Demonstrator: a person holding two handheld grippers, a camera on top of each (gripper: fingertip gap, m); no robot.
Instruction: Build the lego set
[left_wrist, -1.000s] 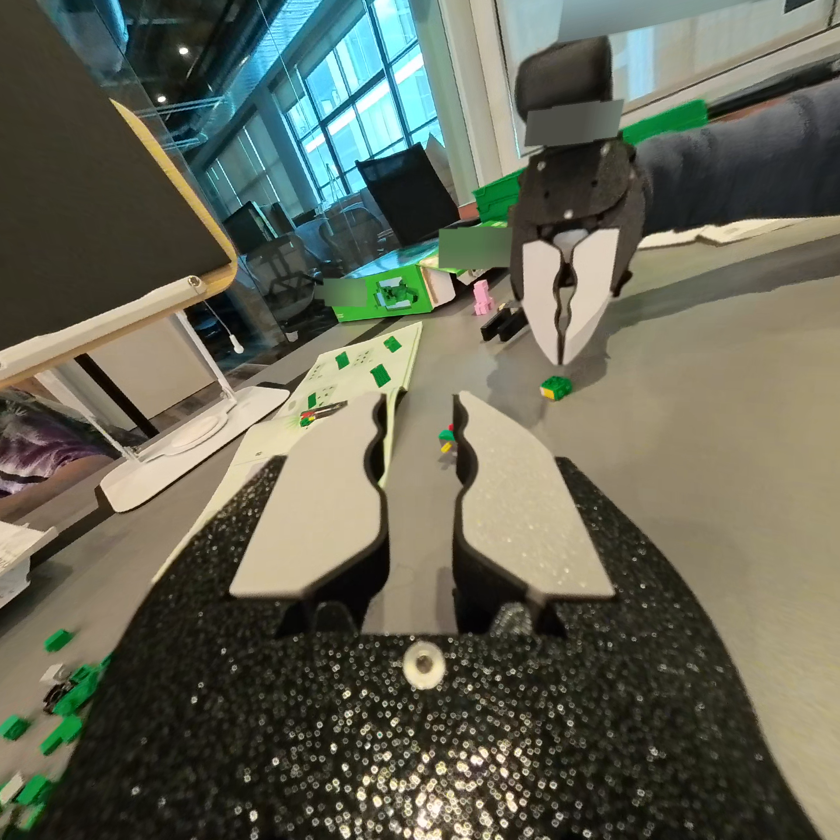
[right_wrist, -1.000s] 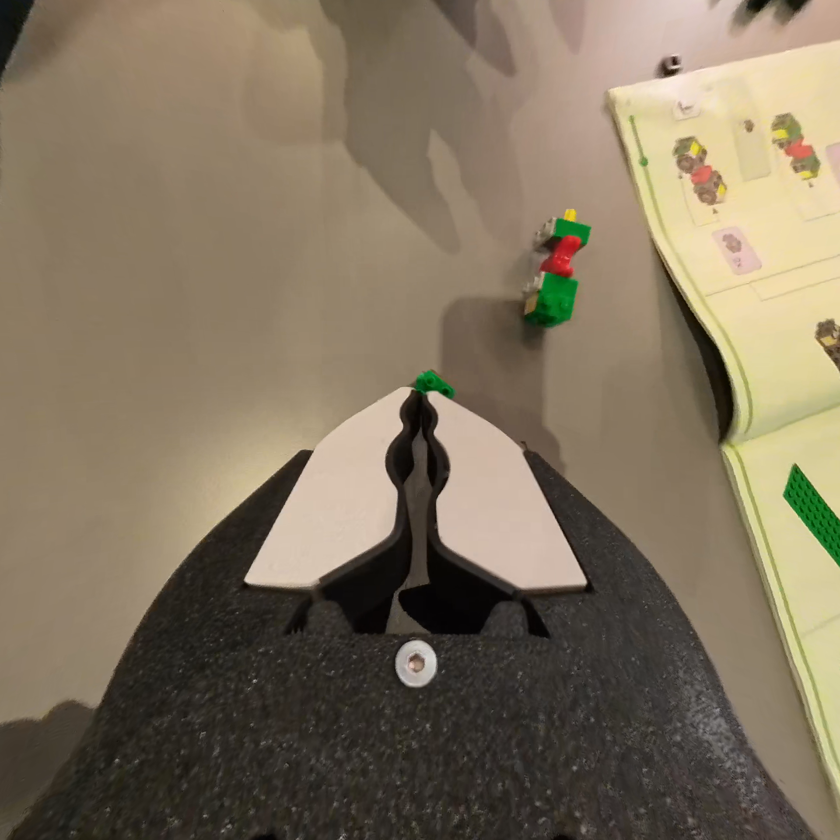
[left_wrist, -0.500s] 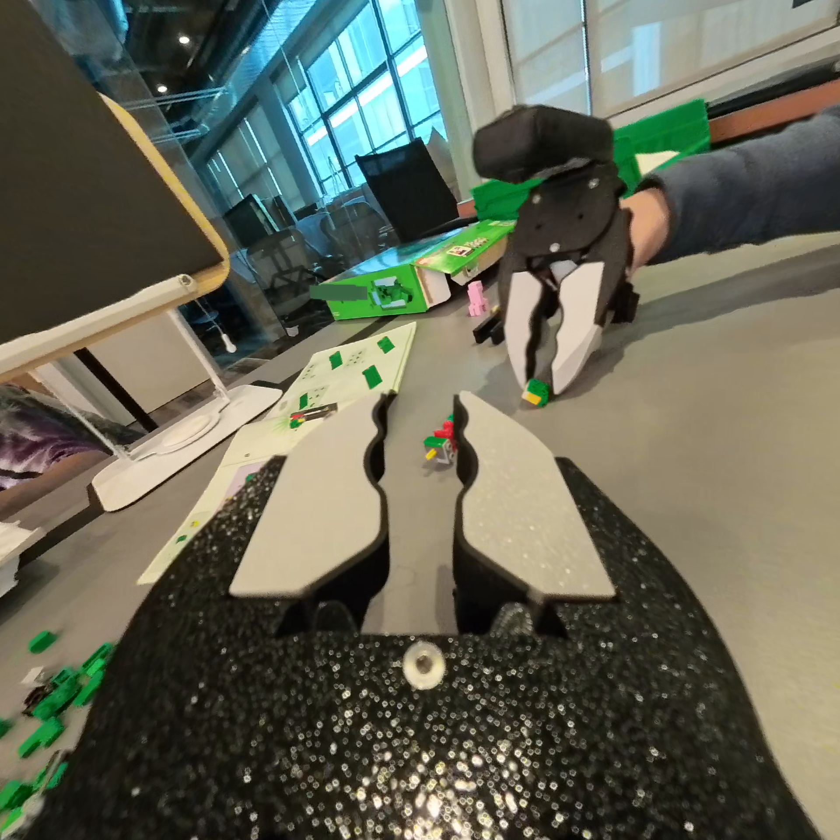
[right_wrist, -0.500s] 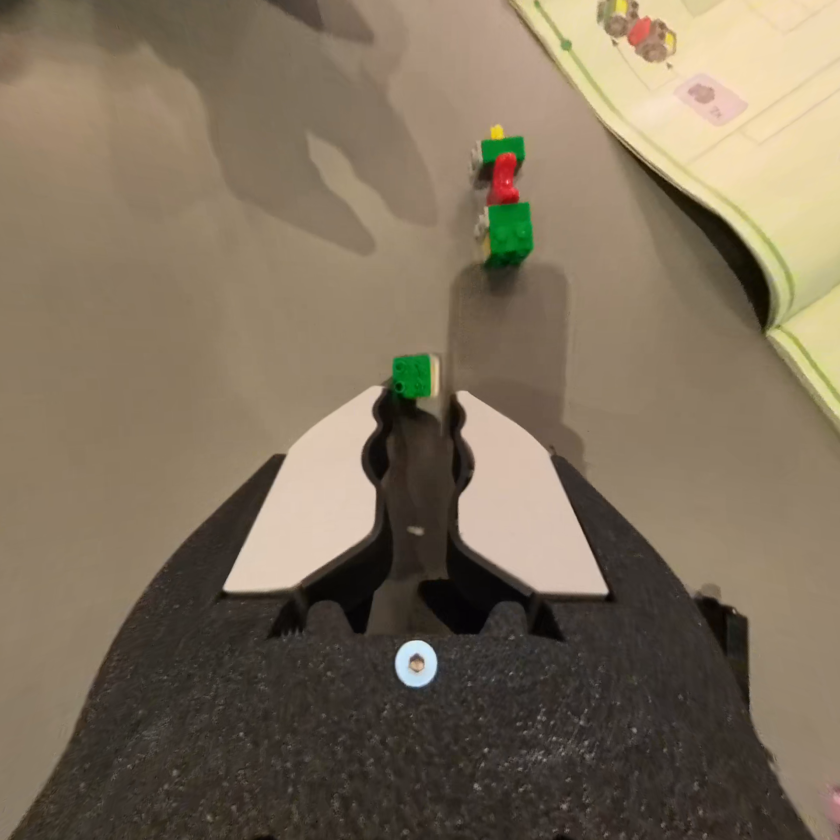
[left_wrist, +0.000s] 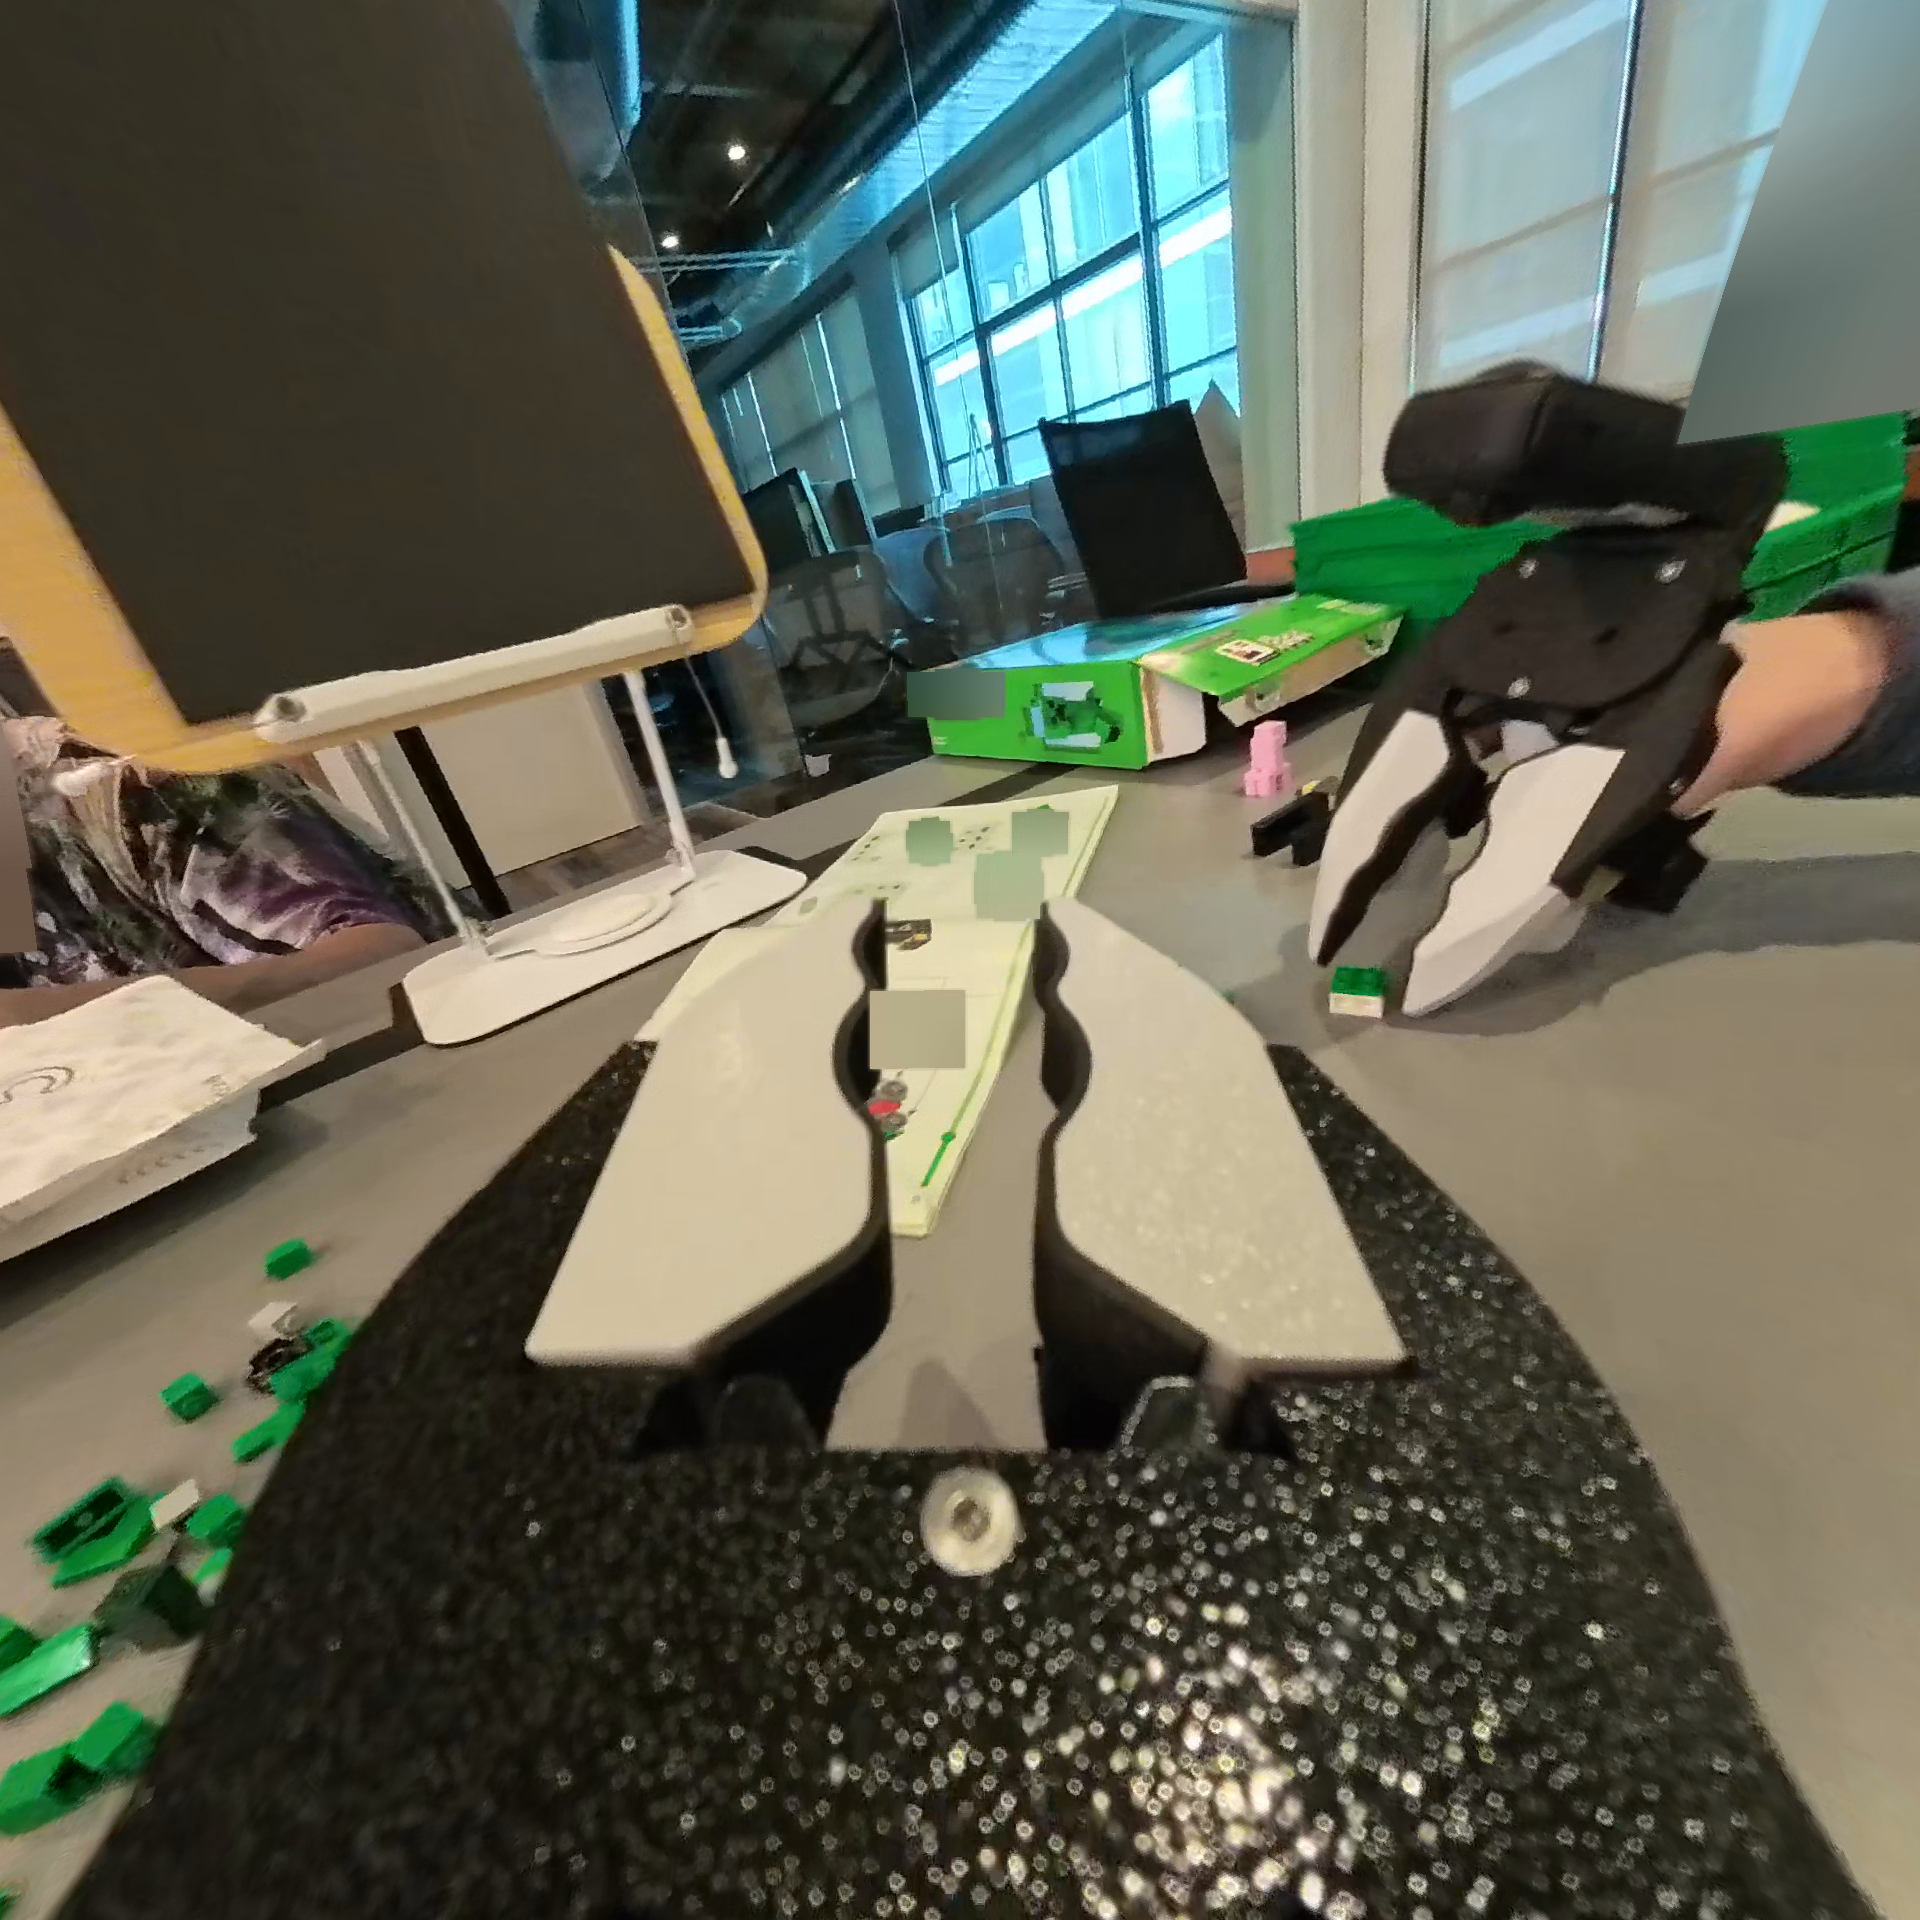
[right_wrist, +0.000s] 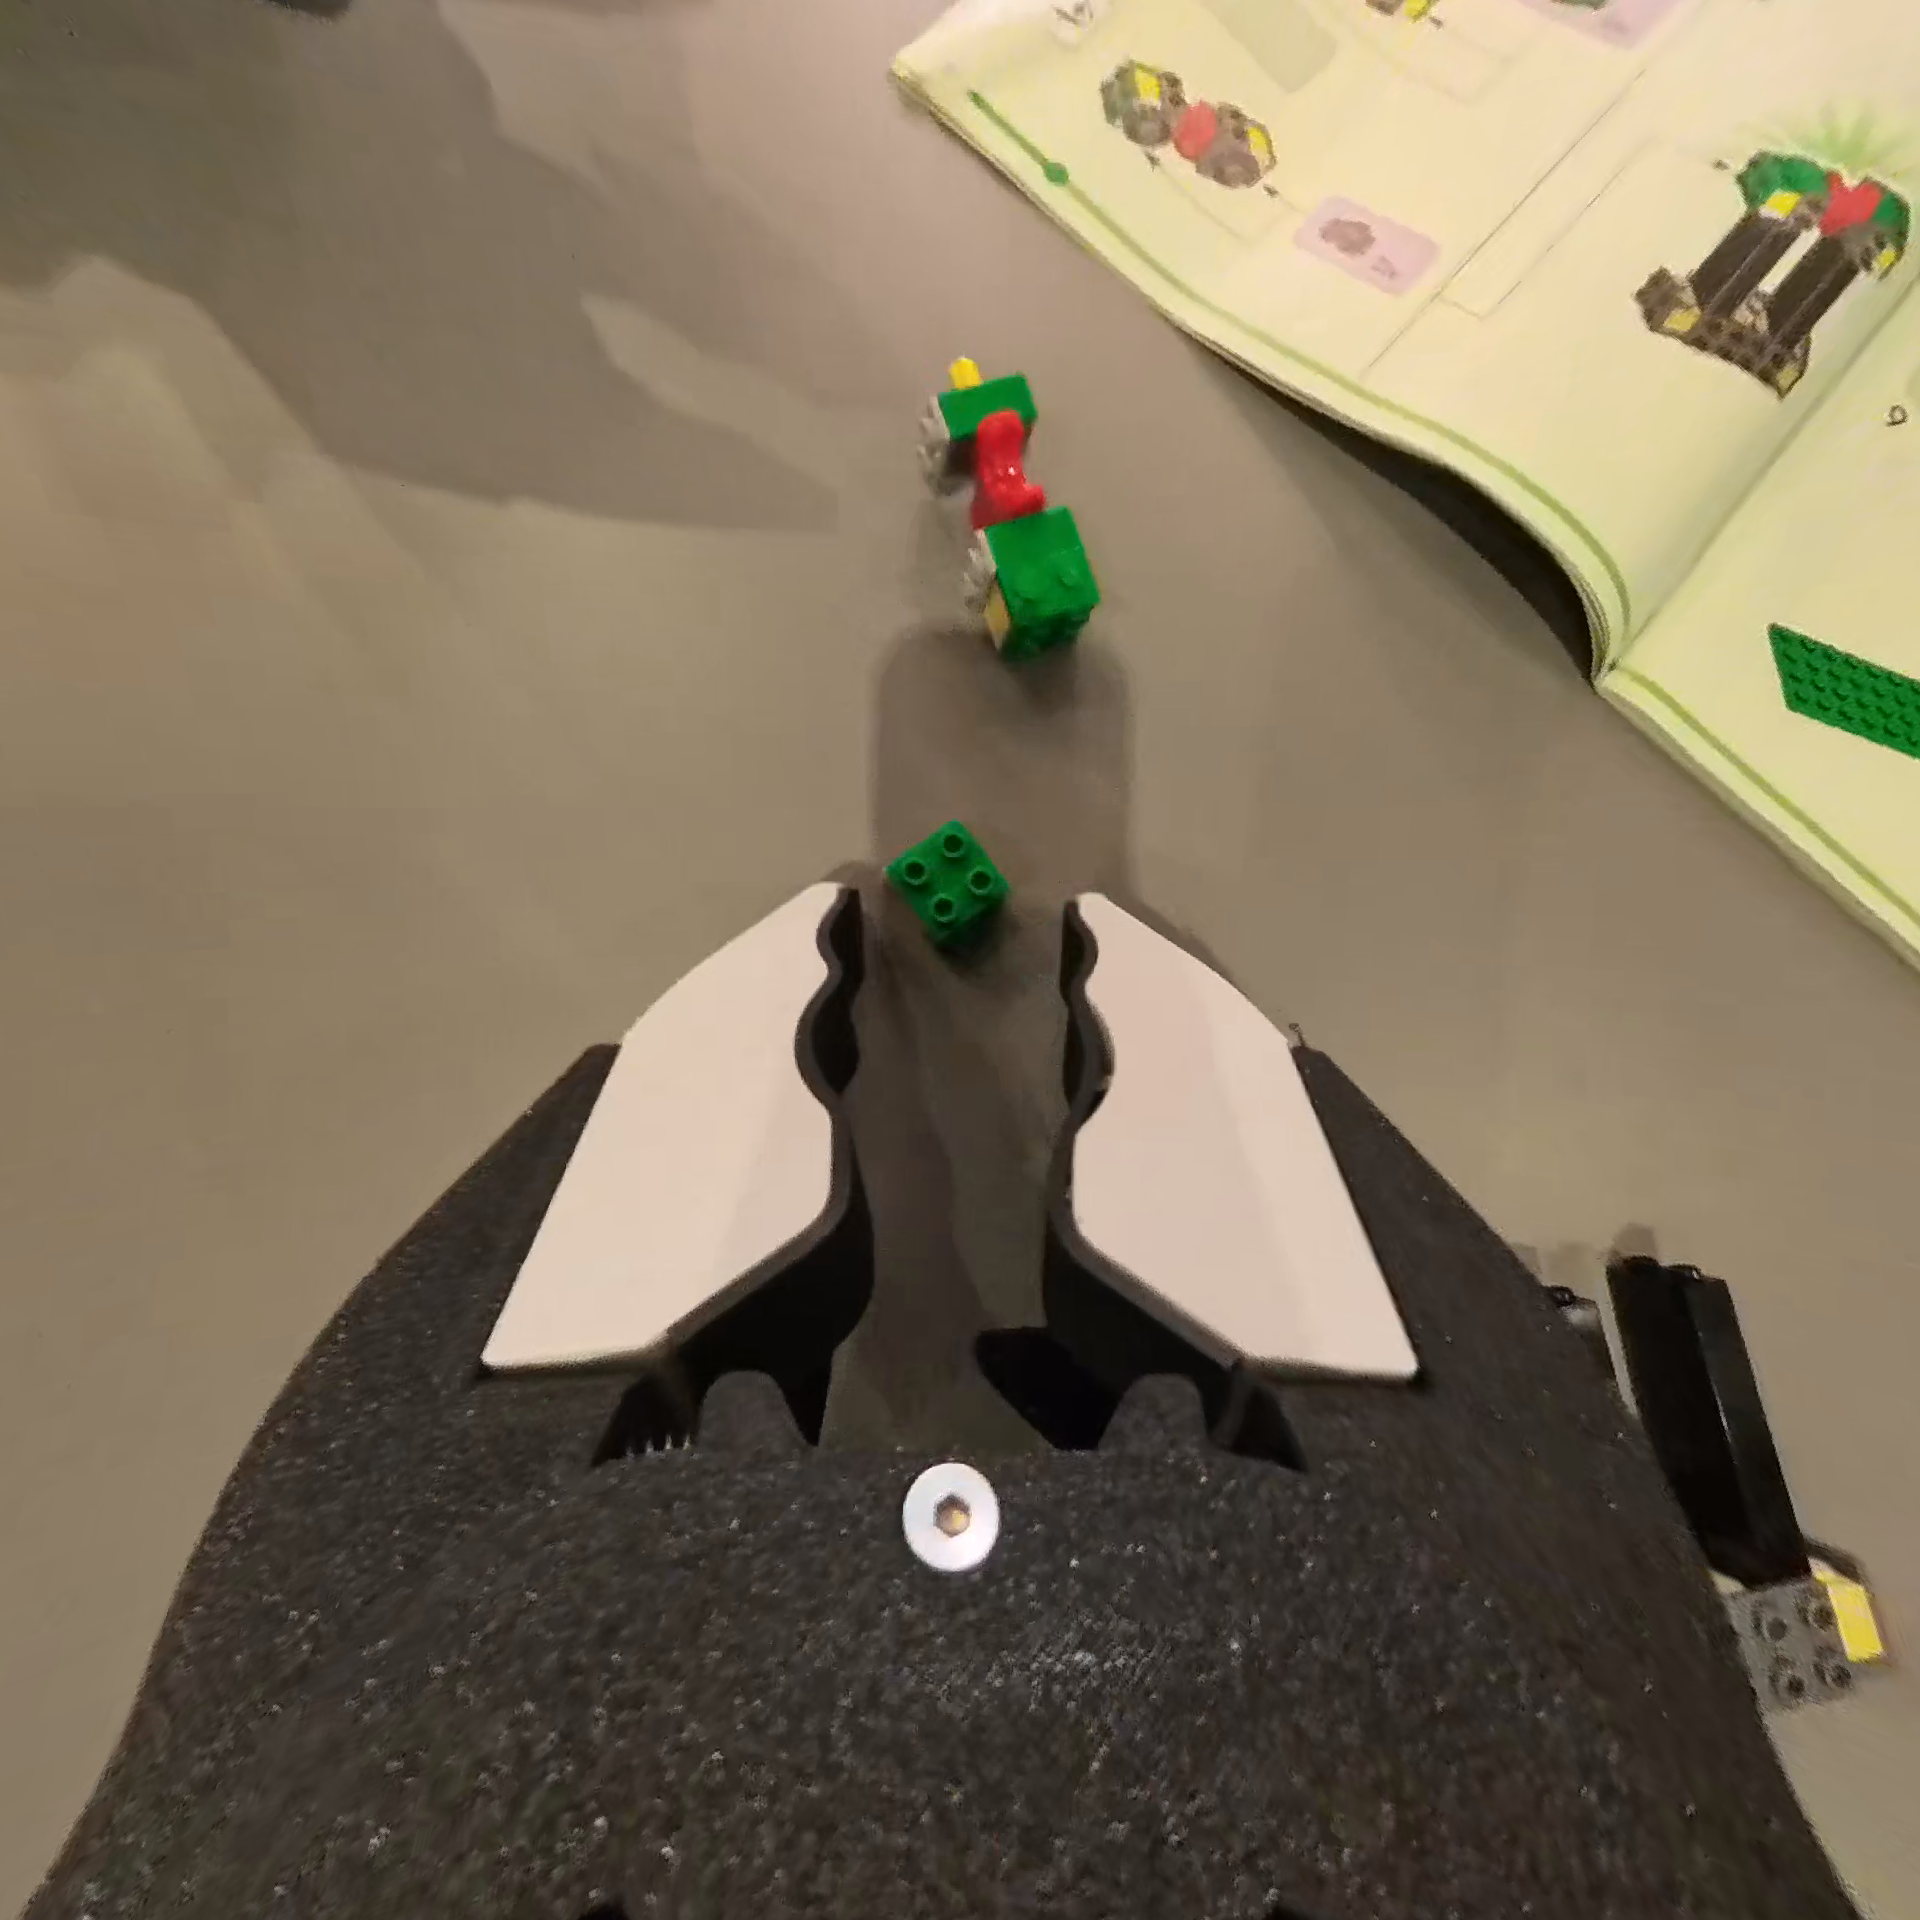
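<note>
My right gripper (right_wrist: 961, 904) is open just above the grey table. A small green two-by-two brick (right_wrist: 948, 883) lies loose on the table between its fingertips. Beyond it lies a small assembly of green bricks joined by a red piece (right_wrist: 1003, 509). In the left wrist view the right gripper (left_wrist: 1371, 977) stands open over the same green brick (left_wrist: 1357, 989). My left gripper (left_wrist: 961, 914) is open and empty, low over the instruction booklet (left_wrist: 966, 904). The booklet also shows in the right wrist view (right_wrist: 1558, 229).
Loose green bricks (left_wrist: 94, 1538) lie at the left. A tablet on a white stand (left_wrist: 582, 935), a paper bag (left_wrist: 104, 1101), a green box (left_wrist: 1122, 696), a pink figure (left_wrist: 1265, 758) and black pieces (left_wrist: 1288, 831) stand farther back. A black assembly (right_wrist: 1714, 1434) lies right of the right gripper. The gap from one gripper's tips to the other's is roughly 20 cm. It is some 7 cm from my right tips to the red piece (right_wrist: 1003, 509).
My right gripper opened and let the green brick go onto the table, then drew back. My left gripper swung left, so the booklet now lies between its fingers.
</note>
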